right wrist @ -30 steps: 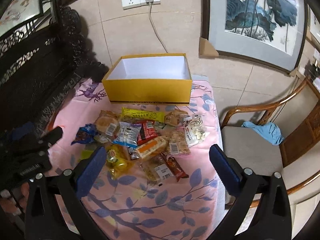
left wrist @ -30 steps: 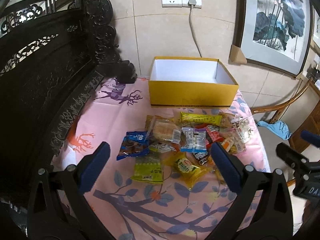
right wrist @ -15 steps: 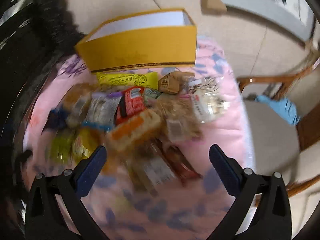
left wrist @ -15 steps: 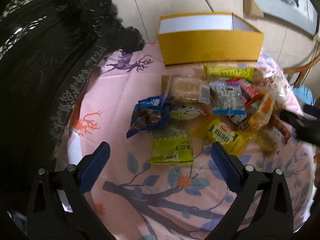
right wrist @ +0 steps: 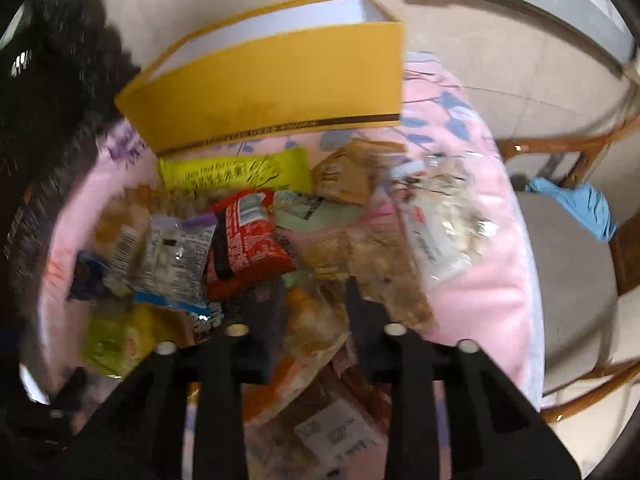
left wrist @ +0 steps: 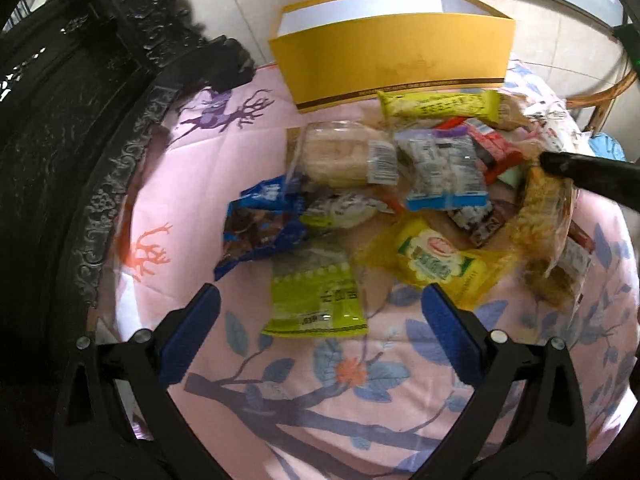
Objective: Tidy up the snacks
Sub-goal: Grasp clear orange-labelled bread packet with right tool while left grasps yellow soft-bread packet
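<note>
- The left tongs stood wide apart, hovering low over the near edge of the snack pile with nothing between the blue pads.
- Just ahead of them, between the two fingers, lay a lime-green packet flat on the pink cloth.
- Beyond the right pad lay a yellow packet; ahead and to the left, a blue packet.
- Farther ahead stood the yellow box, open-topped, at the far side of the pile.
- The right tongs had just been closing and were clamped on an orange snack in a clear wrapper, in the middle of the pile.
- In the left view their dark tip entered from the right, touching that same snack.
- Ahead and to the left of the right tongs lay a red packet; beyond it, a long yellow bar just in front of the box.
- To their right, off the cloth, stood a wooden chair with a blue rag on its seat.
</note>
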The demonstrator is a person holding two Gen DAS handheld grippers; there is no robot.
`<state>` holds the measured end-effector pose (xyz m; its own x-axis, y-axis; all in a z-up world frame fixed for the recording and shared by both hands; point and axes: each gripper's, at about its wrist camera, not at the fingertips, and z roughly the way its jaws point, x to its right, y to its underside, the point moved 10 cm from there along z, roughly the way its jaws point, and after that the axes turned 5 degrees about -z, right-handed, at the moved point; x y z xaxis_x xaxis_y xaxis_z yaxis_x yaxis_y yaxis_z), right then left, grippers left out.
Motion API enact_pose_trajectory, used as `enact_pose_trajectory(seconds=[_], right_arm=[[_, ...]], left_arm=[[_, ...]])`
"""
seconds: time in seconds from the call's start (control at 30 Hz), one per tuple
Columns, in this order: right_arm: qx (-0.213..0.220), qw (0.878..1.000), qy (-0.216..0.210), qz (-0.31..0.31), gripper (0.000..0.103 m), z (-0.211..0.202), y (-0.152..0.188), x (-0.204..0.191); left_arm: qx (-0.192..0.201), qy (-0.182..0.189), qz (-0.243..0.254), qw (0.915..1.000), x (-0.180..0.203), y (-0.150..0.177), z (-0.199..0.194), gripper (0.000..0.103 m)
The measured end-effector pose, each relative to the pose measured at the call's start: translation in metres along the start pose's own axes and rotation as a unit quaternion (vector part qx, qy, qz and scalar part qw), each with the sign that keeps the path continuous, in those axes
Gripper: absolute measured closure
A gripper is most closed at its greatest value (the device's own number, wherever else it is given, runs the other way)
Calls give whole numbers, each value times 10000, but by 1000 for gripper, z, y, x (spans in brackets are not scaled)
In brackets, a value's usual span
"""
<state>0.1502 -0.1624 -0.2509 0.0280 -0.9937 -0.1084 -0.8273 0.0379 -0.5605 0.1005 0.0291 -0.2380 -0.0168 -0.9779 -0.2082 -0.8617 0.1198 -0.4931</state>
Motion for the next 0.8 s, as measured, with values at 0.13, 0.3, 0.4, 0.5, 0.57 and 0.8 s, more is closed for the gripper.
enact_pose_trajectory(seconds=[0.13,0.3,0.4,0.5,0.57,0.8], right_arm=[[136,9999,23,-1,103,-26,4,12],[111,9997,234,-22,103,-41,18,28],[32,9998,188,-37,88,-45,28,33],[-33,9998,195,-56,61,-46,34,34],[-78,9994,322,-99,47,-40,35,34],[-158,9990,319,256,38,2,24,14]], left_arm=[[20,274,-23,9996,15,2,1,2],[30,370,132,9992,32,3,7,2],[6,411,259,9988,42,3,13,2],[-6,374,390,9985,47,3,19,2],[-76,427,395,9983,50,3,26,2],[-188,530,310,9979,60,2,45,2]])
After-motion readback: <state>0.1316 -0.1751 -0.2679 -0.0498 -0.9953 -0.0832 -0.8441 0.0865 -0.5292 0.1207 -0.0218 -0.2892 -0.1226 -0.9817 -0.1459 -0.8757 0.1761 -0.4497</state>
